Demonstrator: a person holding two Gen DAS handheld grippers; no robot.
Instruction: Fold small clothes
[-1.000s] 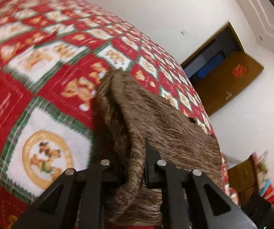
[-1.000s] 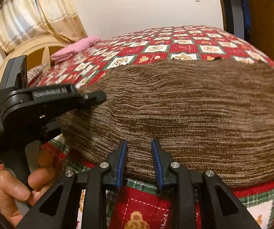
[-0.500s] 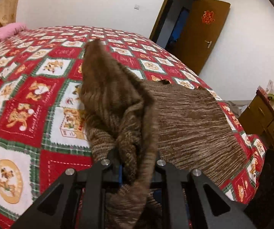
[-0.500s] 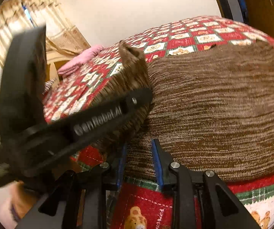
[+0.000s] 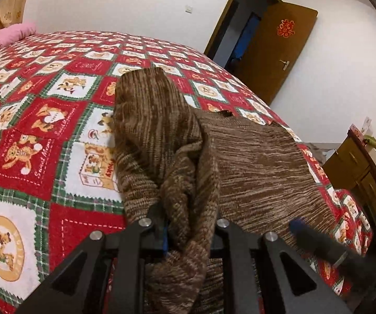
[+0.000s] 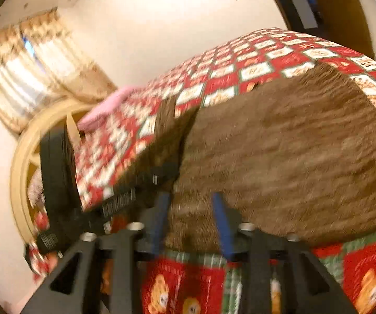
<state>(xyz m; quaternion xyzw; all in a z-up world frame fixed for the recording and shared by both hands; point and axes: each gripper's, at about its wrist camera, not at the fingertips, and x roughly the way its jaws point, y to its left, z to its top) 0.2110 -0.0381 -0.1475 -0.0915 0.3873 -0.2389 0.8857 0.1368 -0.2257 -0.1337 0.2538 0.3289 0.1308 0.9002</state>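
Note:
A brown knit garment (image 5: 253, 162) lies spread on the bed's red patchwork quilt (image 5: 44, 120). My left gripper (image 5: 190, 225) is shut on a bunched fold of its left side, and the fold stands up as a ridge ahead of the fingers. In the right wrist view the garment (image 6: 292, 157) fills the right half. My right gripper (image 6: 190, 209) is opening, with the near hem lying between its blue pads (image 6: 220, 214), which stand apart from the cloth. One right finger (image 5: 318, 240) shows at the lower right of the left wrist view. The left gripper (image 6: 167, 172) reaches in from the left.
A folded pink blanket (image 5: 5, 36) lies at the bed's far left corner. A brown door (image 5: 279, 52) stands open behind the bed. A wooden cabinet (image 5: 355, 167) sits at its right. A pale headboard (image 6: 26, 151) and curtains (image 6: 31, 65) are on the left.
The left gripper has rolled level and carried the held fold toward the garment's middle. The right jaws have spread wide off the hem, and the right gripper has shifted sideways.

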